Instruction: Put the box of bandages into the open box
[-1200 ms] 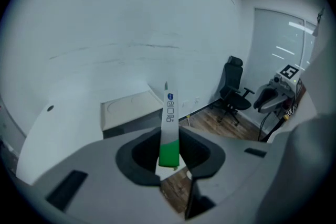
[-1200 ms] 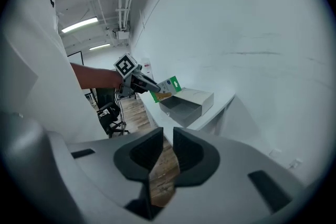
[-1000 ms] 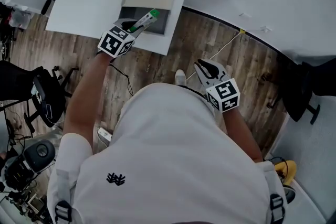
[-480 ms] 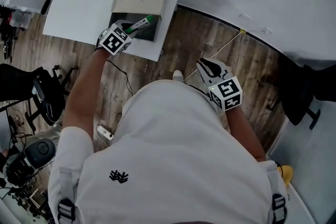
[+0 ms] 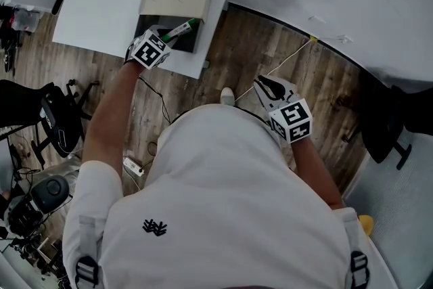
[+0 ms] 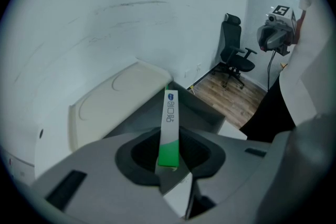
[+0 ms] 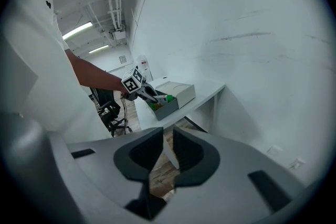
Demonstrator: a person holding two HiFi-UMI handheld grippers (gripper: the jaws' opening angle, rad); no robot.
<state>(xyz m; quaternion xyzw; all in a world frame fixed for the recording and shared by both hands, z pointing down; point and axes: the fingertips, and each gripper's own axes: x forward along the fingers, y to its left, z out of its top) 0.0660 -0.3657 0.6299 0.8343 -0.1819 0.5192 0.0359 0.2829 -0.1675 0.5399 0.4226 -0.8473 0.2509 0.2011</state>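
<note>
The box of bandages (image 5: 181, 29) is slim and white with a green end (image 6: 170, 123). It stands between the jaws of my left gripper (image 5: 168, 34), which are opening around it; the pads still touch it (image 6: 169, 162). Its far end points down into the dark inside of the open box (image 5: 162, 25), whose grey wall (image 6: 205, 110) and cream lid (image 6: 118, 94) lie just beyond. From the right gripper view the same box (image 7: 176, 97) sits on the white table. My right gripper (image 5: 267, 86) hangs over the floor, shut and empty (image 7: 163, 157).
The white table (image 5: 101, 3) stands against a white wall. A black office chair (image 6: 233, 52) sits on the wooden floor to the right, and another chair (image 5: 57, 122) lies to my left. A cable (image 5: 287, 64) runs across the floor.
My left gripper has carried the box of bandages further over and down towards the open box. The right gripper has hardly moved.
</note>
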